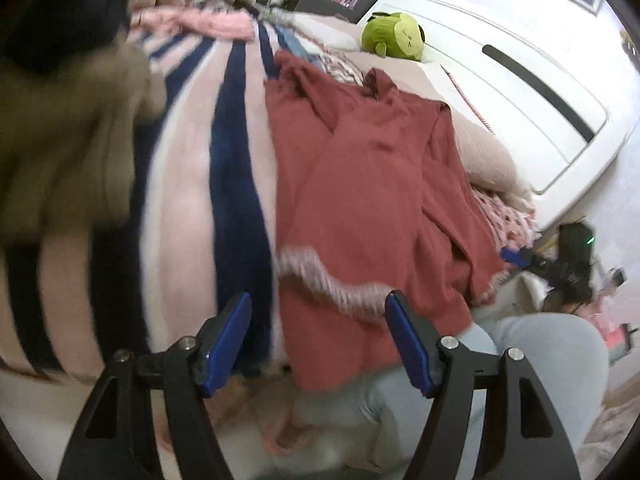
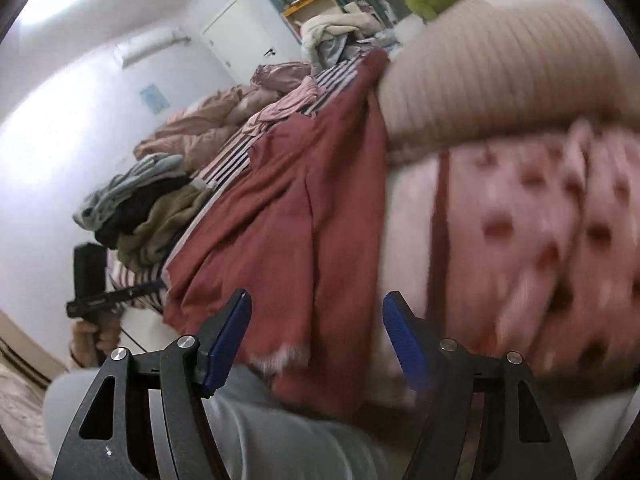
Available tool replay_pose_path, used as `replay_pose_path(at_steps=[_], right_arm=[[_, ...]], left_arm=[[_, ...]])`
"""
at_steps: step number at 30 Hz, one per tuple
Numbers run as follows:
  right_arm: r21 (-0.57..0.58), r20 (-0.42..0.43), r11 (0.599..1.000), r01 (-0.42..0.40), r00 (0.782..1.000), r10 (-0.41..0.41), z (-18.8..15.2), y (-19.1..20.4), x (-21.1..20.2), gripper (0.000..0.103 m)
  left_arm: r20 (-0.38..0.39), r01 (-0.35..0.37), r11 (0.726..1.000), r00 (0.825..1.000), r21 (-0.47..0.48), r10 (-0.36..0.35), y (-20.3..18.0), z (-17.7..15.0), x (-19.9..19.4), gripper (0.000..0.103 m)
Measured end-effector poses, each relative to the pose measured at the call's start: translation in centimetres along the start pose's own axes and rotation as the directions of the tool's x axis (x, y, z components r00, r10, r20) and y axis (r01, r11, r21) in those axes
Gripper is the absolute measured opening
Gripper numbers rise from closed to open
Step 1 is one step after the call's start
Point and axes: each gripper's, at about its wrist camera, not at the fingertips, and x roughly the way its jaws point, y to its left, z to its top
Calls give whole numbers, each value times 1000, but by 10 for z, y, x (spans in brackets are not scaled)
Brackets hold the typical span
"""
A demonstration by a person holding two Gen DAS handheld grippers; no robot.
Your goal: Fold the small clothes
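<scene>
A rust-red garment (image 1: 360, 184) lies spread on the bed over a pink, white and navy striped blanket (image 1: 224, 152). Its frayed pale hem (image 1: 332, 280) curls near the bed's front edge. My left gripper (image 1: 318, 340) is open and empty, just above that hem at the near edge. In the right wrist view the same red garment (image 2: 288, 216) hangs over the bed's edge. My right gripper (image 2: 316, 344) is open and empty, close to its frayed lower corner (image 2: 280, 356). The left gripper's handle (image 2: 90, 276) shows at the left there.
A pile of olive, black and grey clothes (image 2: 144, 208) sits on the blanket's left side, the olive piece close in the left wrist view (image 1: 68, 152). A beige ribbed pillow (image 2: 500, 76), a pink dotted sheet (image 2: 540, 240), a green plush toy (image 1: 394, 36) and a white headboard (image 1: 520, 80) lie to the right.
</scene>
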Motion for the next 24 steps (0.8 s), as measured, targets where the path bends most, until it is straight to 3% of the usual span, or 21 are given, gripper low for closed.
replay_pose_path(at_steps=[3,7,9,10,11,12,14,16,19,21,22,24], right_arm=[[40,-15,999,15,1000,-15,-23,-6,3,65],[68,-41,995,-67,997,70,-36,-1,25,64],[46,-67,996,-78,995,81,-40,9,38,63],[41,-71,995,-94,993,97,-42,13,44,62],[39,-69,992,-116,990,119,-42,18,48,59],[28,-66,990,-140,988,142,-41,23,51,46],[4,-48,987,-162,986,162,-40,29,49,28],[10,-22,981,-193,981,194,-32,31,48,28],[3,-26,990,-140,990,140,-24,30,51,25],[30,-16,990,-136,990,137,-17,28,55,6],[41,-5,988,-147,989,147,-15,28,55,5],[34,25,983,-179,984,179,-13,32,47,4]], left_arm=[[-30,19,999,999,-33,-20,0,-14,11,65],[1,-74,997,997,-22,74,-17,-18,26,68],[23,-73,997,997,-31,74,-23,-18,25,67],[33,-30,999,999,-36,31,-24,-18,24,58],[34,6,999,999,-42,-4,-24,-17,24,42],[29,43,998,999,-55,-41,-26,-14,27,38],[32,31,998,999,-52,-30,-28,-9,31,38],[39,38,998,999,-59,-35,-31,-4,37,38],[59,58,995,997,-77,-54,-31,5,40,38],[62,38,996,998,-79,-33,-33,9,42,20],[56,24,997,998,-78,-20,-33,11,43,11],[69,46,996,997,-81,-41,-33,14,39,9]])
